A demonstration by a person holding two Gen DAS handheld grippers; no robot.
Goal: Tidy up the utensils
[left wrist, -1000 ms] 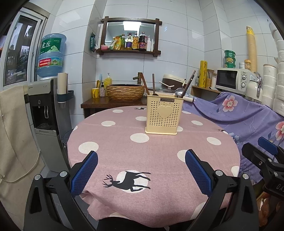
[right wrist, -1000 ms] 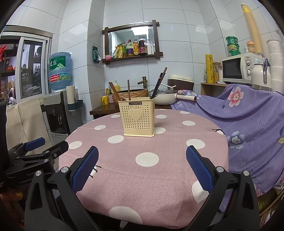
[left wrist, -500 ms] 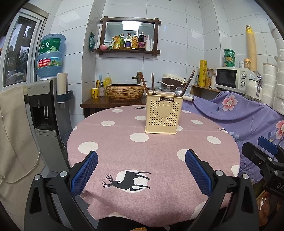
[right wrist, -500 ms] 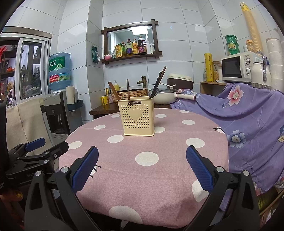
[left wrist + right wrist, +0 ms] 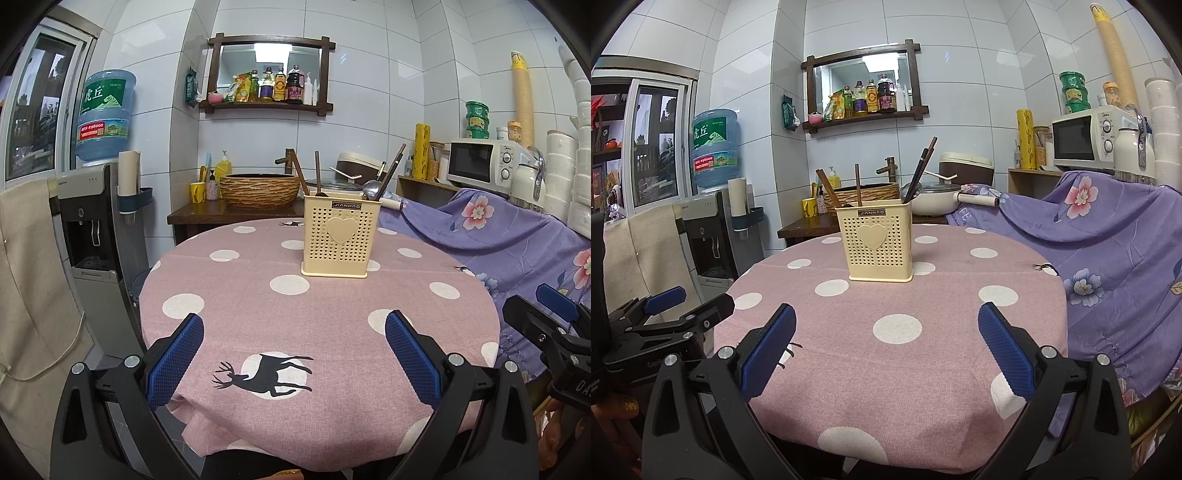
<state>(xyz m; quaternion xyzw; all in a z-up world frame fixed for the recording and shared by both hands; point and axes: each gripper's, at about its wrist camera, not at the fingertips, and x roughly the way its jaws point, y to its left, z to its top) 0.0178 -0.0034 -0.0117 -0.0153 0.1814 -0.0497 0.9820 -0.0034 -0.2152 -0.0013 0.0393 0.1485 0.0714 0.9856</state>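
Note:
A cream perforated utensil holder [image 5: 340, 240] [image 5: 879, 243] with a heart on its front stands upright past the middle of a round table under a pink polka-dot cloth [image 5: 317, 314] [image 5: 905, 302]. Dark chopsticks [image 5: 922, 168], brown wooden handles [image 5: 317, 170] and a metal ladle [image 5: 370, 187] stick up out of it. My left gripper [image 5: 293, 354] hangs open at the table's near edge with nothing between its blue pads. My right gripper [image 5: 886, 349] is open too, also at the near edge, well short of the holder.
A water dispenser [image 5: 94, 206] stands left of the table. Behind it, a dark counter holds a woven basin [image 5: 259, 190]. A purple flowered cloth [image 5: 498, 236] covers furniture on the right, under a microwave [image 5: 480, 162]. A wall shelf [image 5: 267, 105] carries bottles.
Both views have drifted very slightly; the holder sits a touch higher in the left wrist view. Both grippers stay open and hold nothing.

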